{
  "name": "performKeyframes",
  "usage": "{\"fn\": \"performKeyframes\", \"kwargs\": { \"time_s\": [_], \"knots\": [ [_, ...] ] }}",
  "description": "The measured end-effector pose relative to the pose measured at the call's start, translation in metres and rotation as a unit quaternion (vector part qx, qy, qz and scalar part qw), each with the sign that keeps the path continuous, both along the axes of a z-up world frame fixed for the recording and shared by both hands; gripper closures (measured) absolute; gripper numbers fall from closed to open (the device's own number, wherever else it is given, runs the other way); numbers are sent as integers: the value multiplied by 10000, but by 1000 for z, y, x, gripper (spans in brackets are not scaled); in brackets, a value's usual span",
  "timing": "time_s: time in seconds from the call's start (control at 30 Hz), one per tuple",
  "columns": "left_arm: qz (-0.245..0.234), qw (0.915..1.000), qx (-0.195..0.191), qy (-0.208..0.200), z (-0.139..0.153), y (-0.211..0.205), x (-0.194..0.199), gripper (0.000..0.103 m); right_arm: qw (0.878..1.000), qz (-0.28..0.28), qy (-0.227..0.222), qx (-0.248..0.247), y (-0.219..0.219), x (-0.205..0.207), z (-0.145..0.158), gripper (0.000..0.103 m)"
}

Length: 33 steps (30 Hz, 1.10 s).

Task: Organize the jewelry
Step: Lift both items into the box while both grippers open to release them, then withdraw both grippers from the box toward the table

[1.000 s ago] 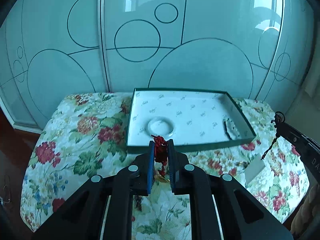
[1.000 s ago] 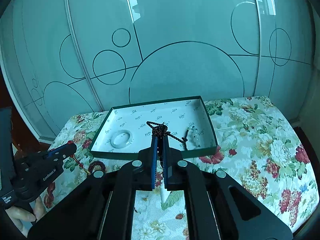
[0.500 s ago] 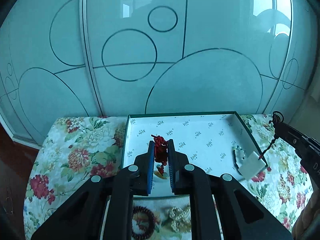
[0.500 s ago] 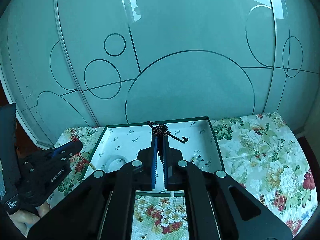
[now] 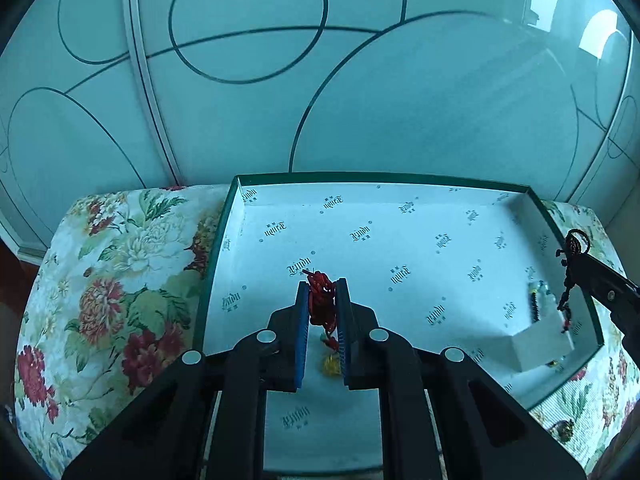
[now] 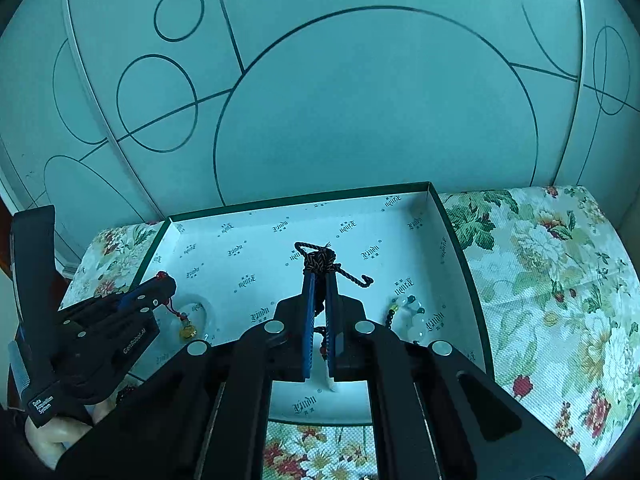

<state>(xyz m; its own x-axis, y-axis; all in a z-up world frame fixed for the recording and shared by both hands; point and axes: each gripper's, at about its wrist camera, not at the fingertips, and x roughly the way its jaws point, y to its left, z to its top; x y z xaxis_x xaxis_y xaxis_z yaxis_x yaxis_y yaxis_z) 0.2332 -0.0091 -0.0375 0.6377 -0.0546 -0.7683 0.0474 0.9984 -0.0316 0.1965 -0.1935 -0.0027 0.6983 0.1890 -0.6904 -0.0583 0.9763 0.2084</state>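
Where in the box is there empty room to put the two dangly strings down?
The box is bare through its middle and along the far wall, between the red cord and the dark cord. The near left corner holds a pale bangle; the near right side is crowded by a bead bracelet.

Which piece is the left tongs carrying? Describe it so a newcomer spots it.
Find the green-rimmed tray on the floral cloth. Over its near left part, the left tongs pinch a red knotted cord with a small yellow charm dangling; the right tongs' cord is dark.
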Motion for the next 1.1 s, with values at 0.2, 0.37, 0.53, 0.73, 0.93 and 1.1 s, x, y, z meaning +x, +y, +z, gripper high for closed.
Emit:
{"fn": "performKeyframes", "kwargs": {
  "time_s": [0.2,0.37,0.53,0.73,0.93,1.1],
  "knots": [
    [1,9999,9,165,-13,0,18,89,9994,-88,327,-1,-5,27,-23,97],
    [74,9995,-60,312,-20,2,24,62,9984,-159,534,-1,-9,39,-37,83],
    [103,9996,-86,236,-11,7,17,43,9986,-251,456,90,-17,29,-28,73],
    [112,9996,-166,223,10,15,-9,43,9989,-334,317,35,-25,-4,-10,73],
    [127,9993,-262,221,24,15,-47,43,9979,-525,366,139,-38,-38,-4,73],
    [34,9992,-267,300,24,10,-84,43,9969,-602,498,-24,-43,-72,-12,72]
  ]
}}
